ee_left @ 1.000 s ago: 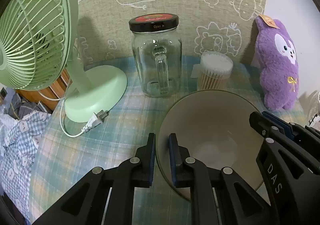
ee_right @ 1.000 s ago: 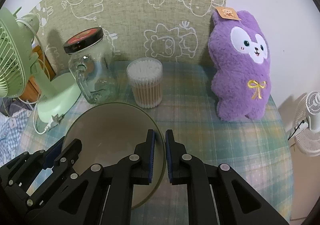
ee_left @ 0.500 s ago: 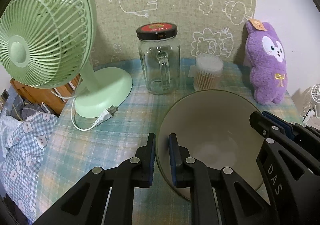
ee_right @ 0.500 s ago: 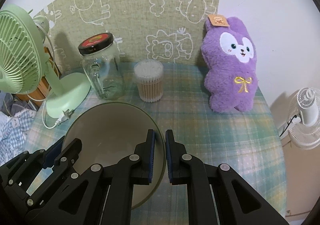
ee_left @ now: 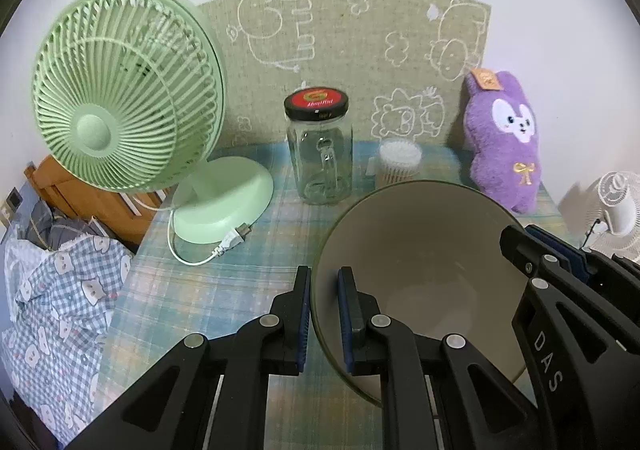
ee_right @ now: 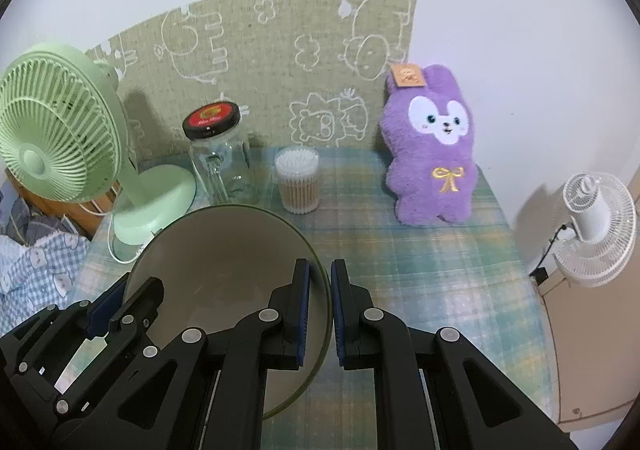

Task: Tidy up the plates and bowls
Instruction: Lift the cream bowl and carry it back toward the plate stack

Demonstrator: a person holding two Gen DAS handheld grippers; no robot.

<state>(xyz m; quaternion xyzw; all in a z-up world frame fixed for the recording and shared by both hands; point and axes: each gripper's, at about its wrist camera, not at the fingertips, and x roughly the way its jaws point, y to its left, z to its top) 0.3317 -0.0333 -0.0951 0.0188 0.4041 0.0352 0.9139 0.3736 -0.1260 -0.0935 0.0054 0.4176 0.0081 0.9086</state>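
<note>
Above the surface (ee_left: pixel 224 290), my left hand-held gripper (ee_left: pixel 323 314) and right hand-held gripper (ee_right: pixel 319 310) clench the bowl (ee_left: pixel 420 274) rim at nine and three o'clock.

White wall (ee_right: pixel 520 30) ahead of me. Beige fabric panel with white animal outlines (ee_left: pixel 352 62) leans against it. Tabletop under green-blue plaid cloth (ee_right: pixel 420 258). Wooden furniture (ee_left: pixel 80 202) off my left edge, bear-print checked bedding (ee_left: pixel 60 290) beside it. White floor fan (ee_right: pixel 596 226) down on my right. Soft, even light.
</note>
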